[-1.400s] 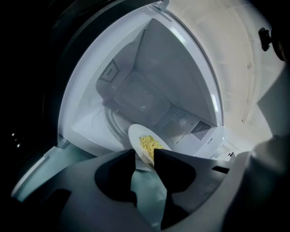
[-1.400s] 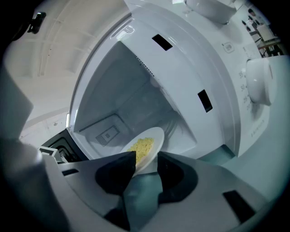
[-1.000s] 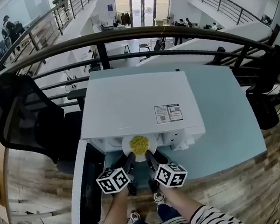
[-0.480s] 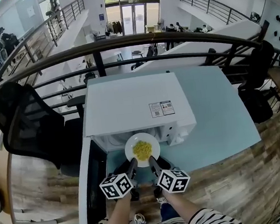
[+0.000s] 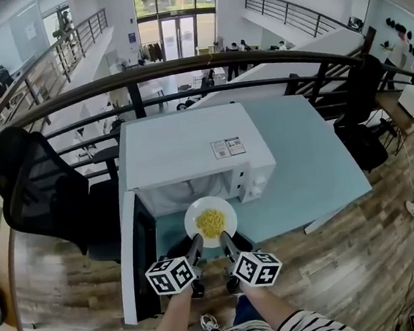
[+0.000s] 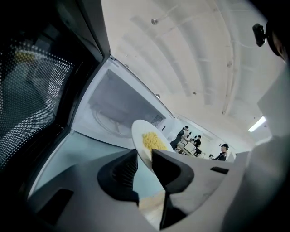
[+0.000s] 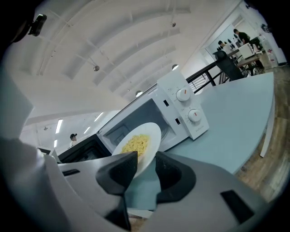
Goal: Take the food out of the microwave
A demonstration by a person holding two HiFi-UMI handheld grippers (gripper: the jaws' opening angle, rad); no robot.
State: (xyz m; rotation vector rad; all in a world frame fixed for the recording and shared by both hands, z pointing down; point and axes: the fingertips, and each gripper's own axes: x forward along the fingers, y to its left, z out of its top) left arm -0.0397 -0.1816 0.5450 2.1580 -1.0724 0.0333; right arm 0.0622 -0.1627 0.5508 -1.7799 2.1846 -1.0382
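Note:
A white plate [image 5: 211, 222] of yellow food [image 5: 210, 223] hangs level just in front of the open white microwave [image 5: 191, 152], outside its cavity [image 6: 113, 113]. My left gripper [image 5: 195, 242] is shut on the plate's near rim from the left, and my right gripper [image 5: 224, 238] is shut on the same rim from the right. In the left gripper view the plate [image 6: 147, 140] stands edge-on between the pads of that gripper [image 6: 145, 164]. The right gripper view shows the plate [image 7: 139, 144] pinched by the gripper [image 7: 146, 166], with the microwave's dials [image 7: 188, 105] behind.
The microwave door [image 5: 135, 260] swings open to the left, close beside my left gripper. The microwave stands on a pale blue table [image 5: 317, 164]. A black office chair [image 5: 36, 183] stands left of the table, and a dark railing [image 5: 181, 62] runs behind it.
Both grippers have drawn back toward me and a little up, bringing the plate out of the microwave's mouth into the open in front of it.

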